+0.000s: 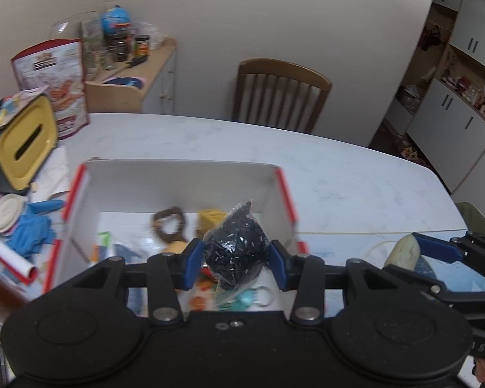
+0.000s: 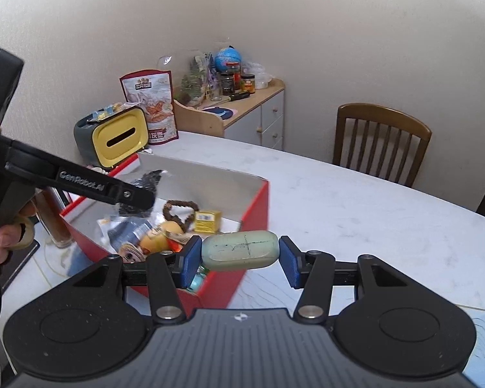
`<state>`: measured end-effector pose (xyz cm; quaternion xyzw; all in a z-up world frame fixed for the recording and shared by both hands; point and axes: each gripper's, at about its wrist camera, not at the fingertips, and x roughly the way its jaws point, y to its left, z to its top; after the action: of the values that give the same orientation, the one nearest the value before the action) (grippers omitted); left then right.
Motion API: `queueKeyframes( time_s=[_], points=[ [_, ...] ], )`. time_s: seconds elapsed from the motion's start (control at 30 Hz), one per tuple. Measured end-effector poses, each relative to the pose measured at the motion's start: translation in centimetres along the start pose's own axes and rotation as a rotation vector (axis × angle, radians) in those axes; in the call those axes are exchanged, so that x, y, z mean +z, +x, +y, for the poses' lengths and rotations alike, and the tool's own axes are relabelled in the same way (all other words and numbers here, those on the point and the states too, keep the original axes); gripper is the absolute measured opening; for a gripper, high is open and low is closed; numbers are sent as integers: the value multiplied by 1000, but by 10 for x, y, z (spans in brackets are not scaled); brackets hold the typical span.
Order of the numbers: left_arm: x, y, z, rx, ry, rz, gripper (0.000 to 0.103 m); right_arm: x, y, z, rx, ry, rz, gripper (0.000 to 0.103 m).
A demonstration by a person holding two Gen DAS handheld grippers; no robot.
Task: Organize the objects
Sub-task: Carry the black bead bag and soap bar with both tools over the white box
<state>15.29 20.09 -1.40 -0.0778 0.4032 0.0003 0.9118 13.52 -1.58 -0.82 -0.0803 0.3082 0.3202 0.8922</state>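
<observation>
A red box with white inner walls stands on the white table. It holds a brown bead bracelet, a small yellow carton and other small items. Over the box interior, my left gripper is shut on a clear bag of black beads. In the right wrist view the same bag shows behind a left gripper finger. At the box's near right corner, my right gripper is shut on a pale green soap bar, held lengthwise between the blue pads.
Left of the box sit a grey dispenser with a yellow front, a snack pouch, blue gloves and papers. A wooden chair stands behind the table, a cluttered side cabinet by the wall. A hand grips the left gripper's handle.
</observation>
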Motion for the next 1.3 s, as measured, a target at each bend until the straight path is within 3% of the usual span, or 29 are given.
queueKeyframes(
  time_s=[0.27,0.57,0.93,1.3],
  points=[
    [0,3,44,47,-12,10,43,9,35,28,0,-9,33,51],
    [-2,37,77,108,-3,73,43,9,85,61,1,-66,103,51],
    [-8,69,68,91,104,111,43,1,138,77,4,-107,193,51],
    [-18,94,66,76,145,184,44,-6,155,84,26,-109,228,51]
  ],
)
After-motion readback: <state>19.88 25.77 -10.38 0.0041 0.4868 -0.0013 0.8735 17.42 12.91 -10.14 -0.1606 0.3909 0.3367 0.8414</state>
